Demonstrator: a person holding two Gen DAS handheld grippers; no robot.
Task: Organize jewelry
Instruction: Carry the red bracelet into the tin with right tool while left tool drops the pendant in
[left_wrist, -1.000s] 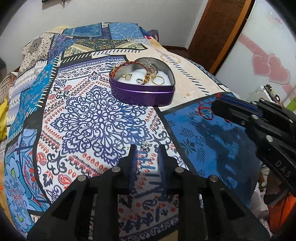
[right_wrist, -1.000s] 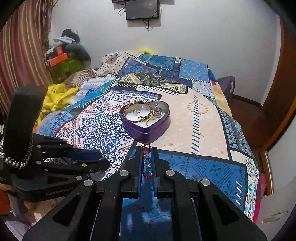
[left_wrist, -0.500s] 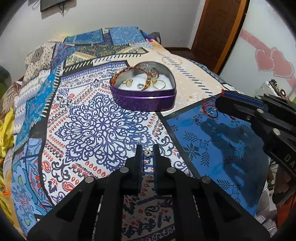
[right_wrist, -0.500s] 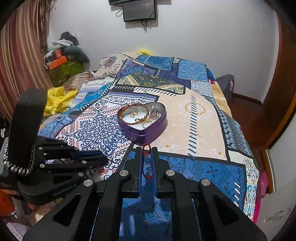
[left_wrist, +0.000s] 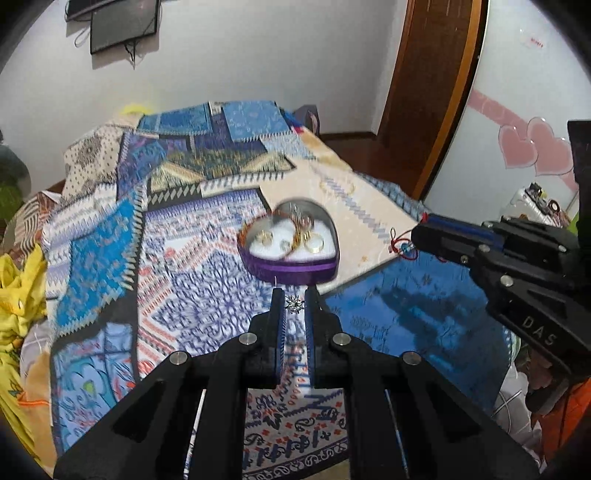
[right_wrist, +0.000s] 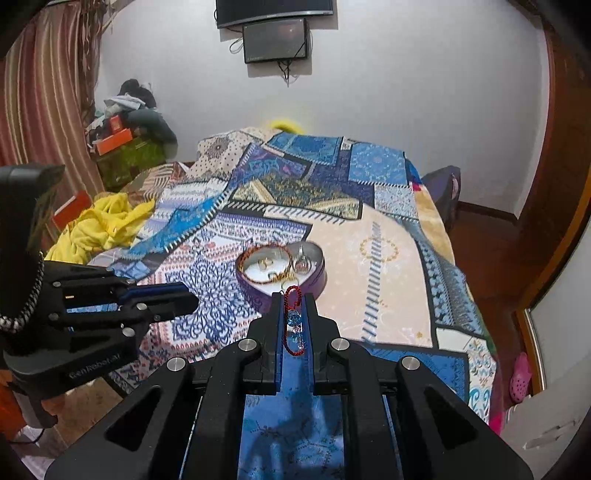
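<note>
The left gripper (left_wrist: 294, 295) sat at the lower centre of its own view, its jaws drawn close and pinching a small silver star-shaped earring (left_wrist: 294, 303) right at the fingertips; the earring was clear of the patterned bedspread (left_wrist: 207, 302) below it. Just above those fingertips in the frame stood the purple heart-shaped tin (left_wrist: 291, 254), open, resting on the bedspread a little above the middle of the picture; inside it, on a white lining, lay several gold rings (left_wrist: 313, 244) and a beaded bangle (left_wrist: 295, 240) curving along the rim, though blur hid the finer detail. At the right edge of that view the right gripper (left_wrist: 415, 240) reached in from the side, a red cord bracelet (left_wrist: 402, 246) dangling at its tip, beside the tin's right flank and apart from it.

In the right wrist view the right gripper (right_wrist: 294, 299) filled the lower centre; its jaws were pressed together on the red cord bracelet (right_wrist: 293, 321), whose loop and blue beads lay along the narrow gap between the blue pads (right_wrist: 279, 332). The tin (right_wrist: 280, 273) lay directly above the fingertips in the frame; the left gripper (right_wrist: 192, 299) entered from the left edge, pointing toward the tin; a yellow cloth (right_wrist: 103, 225) was heaped at the bed's left side.
</note>
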